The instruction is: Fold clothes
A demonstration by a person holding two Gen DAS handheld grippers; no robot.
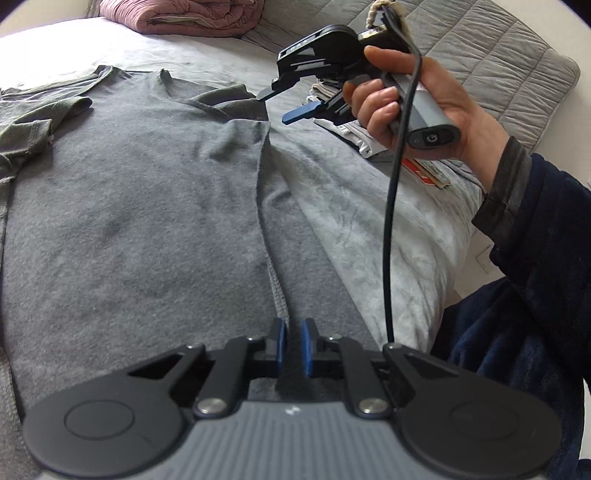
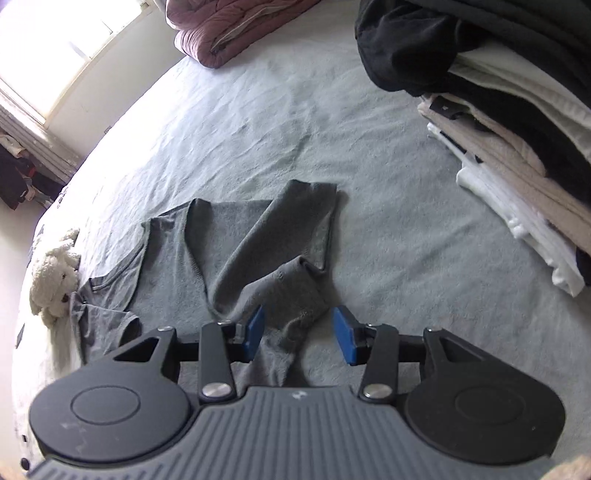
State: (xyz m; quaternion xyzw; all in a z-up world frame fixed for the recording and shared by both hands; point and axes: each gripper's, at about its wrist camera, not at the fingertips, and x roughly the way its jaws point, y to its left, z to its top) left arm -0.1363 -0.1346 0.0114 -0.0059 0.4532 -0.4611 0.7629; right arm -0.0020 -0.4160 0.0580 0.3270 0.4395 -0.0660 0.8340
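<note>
A grey T-shirt (image 1: 140, 206) lies on the bed, its right side folded over the body. My left gripper (image 1: 294, 349) is shut on the shirt's hem edge at the near end. My right gripper (image 2: 301, 332) is open and hangs above the shirt's (image 2: 236, 251) folded sleeve, holding nothing. It also shows in the left wrist view (image 1: 280, 105), held in a hand above the shirt's shoulder, jaws apart.
A light grey bedsheet (image 2: 388, 229) covers the bed. A stack of folded clothes (image 2: 517, 147) stands at the right. A folded pink quilt (image 2: 229, 26) lies at the far end. A white plush toy (image 2: 51, 280) lies left of the shirt. A grey quilted pillow (image 1: 491, 62) lies far right.
</note>
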